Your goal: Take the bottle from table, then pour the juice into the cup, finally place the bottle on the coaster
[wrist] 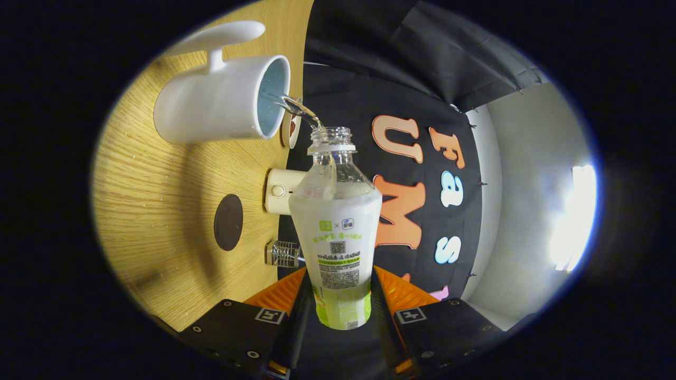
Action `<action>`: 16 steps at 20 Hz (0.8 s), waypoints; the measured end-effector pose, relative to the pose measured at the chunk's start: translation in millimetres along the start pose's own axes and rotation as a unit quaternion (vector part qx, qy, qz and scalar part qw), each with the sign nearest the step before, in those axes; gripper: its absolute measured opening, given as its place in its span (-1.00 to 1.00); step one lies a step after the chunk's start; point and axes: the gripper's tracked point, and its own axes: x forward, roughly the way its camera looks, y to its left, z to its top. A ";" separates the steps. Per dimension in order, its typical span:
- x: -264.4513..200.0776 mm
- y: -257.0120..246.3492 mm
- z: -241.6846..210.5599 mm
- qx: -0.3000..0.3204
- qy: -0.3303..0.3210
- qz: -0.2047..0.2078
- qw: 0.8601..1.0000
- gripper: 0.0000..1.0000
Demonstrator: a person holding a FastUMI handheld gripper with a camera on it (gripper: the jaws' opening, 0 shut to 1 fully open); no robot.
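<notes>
right now the gripper (342,295) is clamped on the clear plastic bottle with the green and white label (338,237), one finger on each side. its open mouth sits just beside the rim of the white ceramic cup (216,105), and juice runs in. keep the tilt slow and steady. the round dark brown coaster (228,222) waits on the wooden worktop (148,179).

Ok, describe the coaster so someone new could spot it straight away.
Start at the wooden table, where the white cup stands. Past the cup lies the coaster, beside a cream device. It is the one flat, dark brown round disc there.
</notes>
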 end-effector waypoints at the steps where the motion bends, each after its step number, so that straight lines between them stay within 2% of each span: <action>1: 0.3 -0.3 -0.3 0.000 0.001 -0.002 1.000 0.22; 16: 4.2 -10.2 -0.8 -0.021 -0.007 -0.019 1.000 0.22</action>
